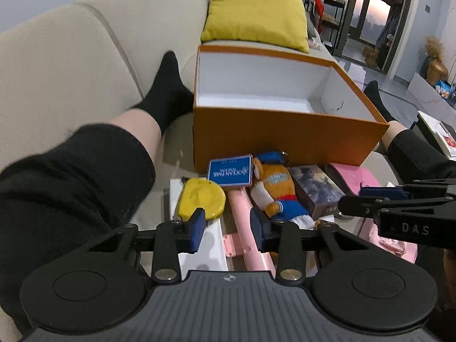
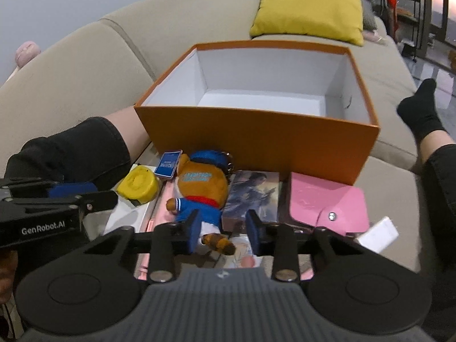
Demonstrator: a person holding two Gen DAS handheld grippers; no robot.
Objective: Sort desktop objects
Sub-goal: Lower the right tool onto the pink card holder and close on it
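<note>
An orange box (image 1: 285,139) (image 2: 256,142) with a white, empty inside stands on the sofa behind a heap of small objects. My left gripper (image 1: 227,229) is open above a long pink case (image 1: 245,208), next to a yellow round case (image 1: 201,199) (image 2: 139,185). My right gripper (image 2: 222,233) is open, with the legs of a plush bear (image 2: 199,191) (image 1: 275,188) in blue clothes between its fingers. A blue card (image 1: 230,173) (image 2: 168,164), a picture-printed box (image 2: 253,196) and a pink snap wallet (image 2: 327,202) also lie there.
A person's legs in black socks (image 1: 168,91) (image 2: 421,111) lie either side of the box. A yellow cushion (image 1: 256,14) rests on the beige sofa (image 1: 71,65) behind. A white box (image 1: 205,245) lies under the yellow case, and a white card (image 2: 376,235) lies near the wallet.
</note>
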